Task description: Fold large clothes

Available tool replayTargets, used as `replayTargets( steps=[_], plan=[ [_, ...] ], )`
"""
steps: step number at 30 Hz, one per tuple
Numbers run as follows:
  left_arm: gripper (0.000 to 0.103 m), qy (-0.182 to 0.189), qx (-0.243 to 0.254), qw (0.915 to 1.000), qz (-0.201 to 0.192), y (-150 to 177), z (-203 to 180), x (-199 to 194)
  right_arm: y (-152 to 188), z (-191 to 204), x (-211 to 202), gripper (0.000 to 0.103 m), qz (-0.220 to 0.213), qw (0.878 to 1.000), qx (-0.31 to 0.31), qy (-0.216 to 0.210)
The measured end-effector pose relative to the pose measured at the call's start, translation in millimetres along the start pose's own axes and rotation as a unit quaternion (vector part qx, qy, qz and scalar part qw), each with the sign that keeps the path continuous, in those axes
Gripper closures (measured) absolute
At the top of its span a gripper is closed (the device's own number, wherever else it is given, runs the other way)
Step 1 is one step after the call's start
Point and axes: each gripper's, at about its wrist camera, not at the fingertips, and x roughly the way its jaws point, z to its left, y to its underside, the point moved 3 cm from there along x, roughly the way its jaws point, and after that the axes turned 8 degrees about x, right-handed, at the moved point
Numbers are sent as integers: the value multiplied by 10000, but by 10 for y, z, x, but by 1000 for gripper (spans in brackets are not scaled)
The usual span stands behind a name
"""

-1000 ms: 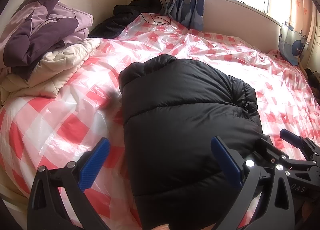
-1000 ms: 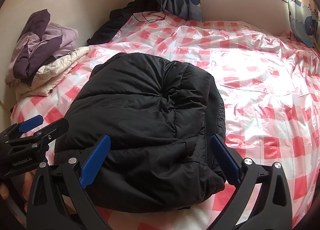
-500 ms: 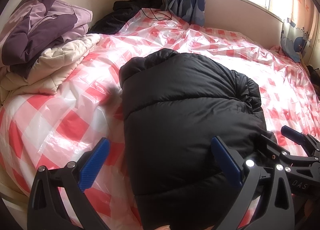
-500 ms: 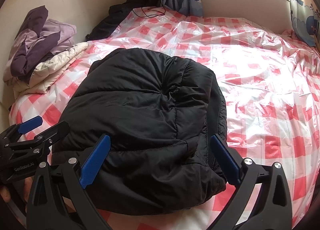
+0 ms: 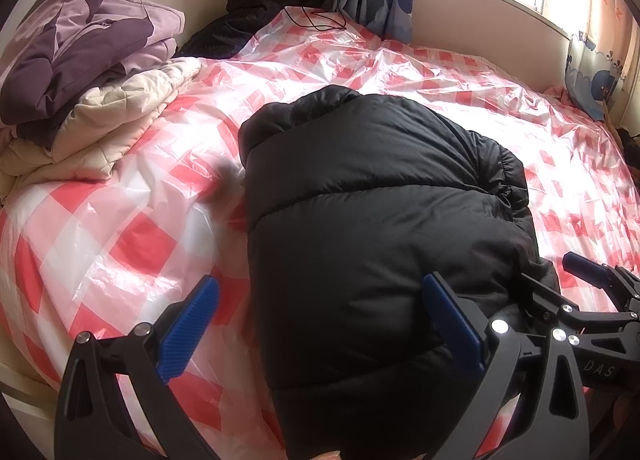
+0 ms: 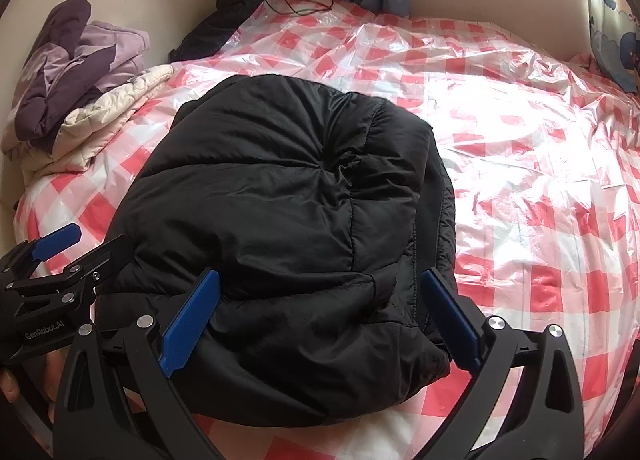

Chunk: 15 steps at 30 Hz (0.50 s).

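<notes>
Black puffer jacket (image 5: 380, 228), already bundled into a thick folded block, lying on the bed's red-and-white checked plastic sheet (image 5: 120, 228), near the front edge. Long axis running from 6 o'clock toward 12 in the left wrist view, collar end farthest away.

Left gripper (image 5: 320, 324) hovering at the near end, fingers (image 5: 190, 330) spread wide, holding nothing; bundle's left edge sitting between them, so most of the jacket lies off toward 1 o'clock. Right gripper (image 6: 320, 320) likewise wide and empty, straddling the near right corner, bulk lying toward 11 o'clock.

Both about equally near, one at each front corner. Probably a matter of closing on those near corners for a last fold or tidy.

Pile of purple and cream bedding (image 5: 92, 72) well apart at 10 o'clock.
</notes>
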Motion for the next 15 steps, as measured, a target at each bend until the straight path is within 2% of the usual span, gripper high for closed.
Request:
replayTargets(
  steps=[5,15],
  plan=[
    [7,49,-28,10000,35,-4,15,16,-55,9,28,7,291,9994,-176,26],
    [7,41,-15,10000,66,3,19,37,-76,-35,14,7,403,9985,-345,136]
  ],
)
